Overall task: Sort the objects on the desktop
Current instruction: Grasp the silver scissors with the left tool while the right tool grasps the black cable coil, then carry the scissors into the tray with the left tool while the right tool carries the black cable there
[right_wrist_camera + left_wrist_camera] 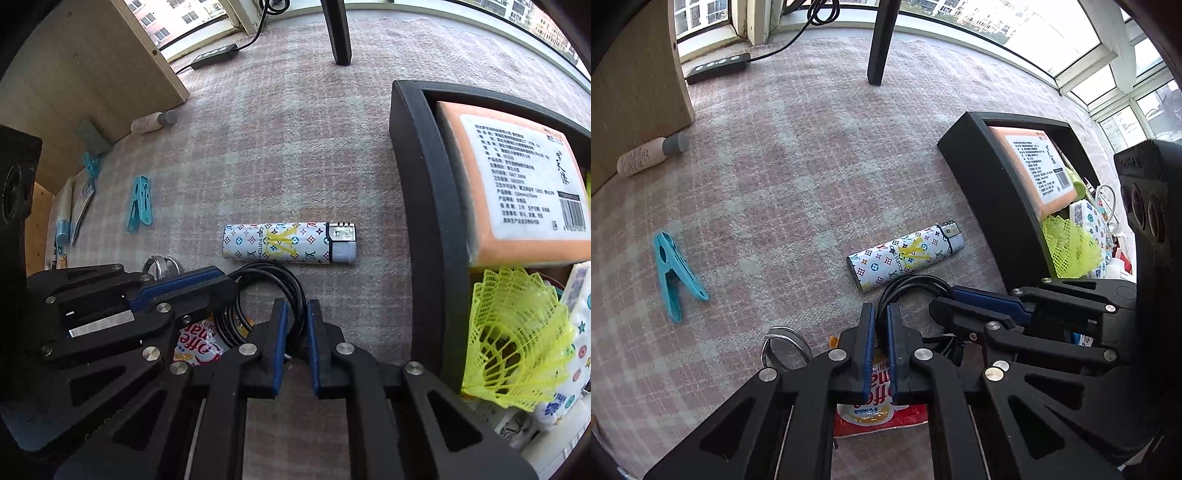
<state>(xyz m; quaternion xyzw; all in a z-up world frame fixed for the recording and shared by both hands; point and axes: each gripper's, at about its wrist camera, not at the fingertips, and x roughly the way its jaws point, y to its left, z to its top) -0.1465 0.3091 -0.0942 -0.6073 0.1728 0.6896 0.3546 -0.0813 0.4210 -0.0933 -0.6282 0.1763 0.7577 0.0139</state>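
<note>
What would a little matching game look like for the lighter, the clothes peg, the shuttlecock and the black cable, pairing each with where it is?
Things:
1. lighter
2. clothes peg
3. shuttlecock
4. black cable

Places:
A. inside the black bin
B. between the pads of both grippers
C. alone on the cloth, far from the bin
D. flat on the cloth just beyond the cable

Pairs: 1-D, 2-C, 3-A, 4-B

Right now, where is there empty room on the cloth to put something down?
The widest bare patch lies between the blue clothespin, the patterned lighter and the dark post. A thin strip runs between the lighter and the black box. It is crowded near both tongs, around the coiled cable, sachet and ring. The box is stuffed.
</note>
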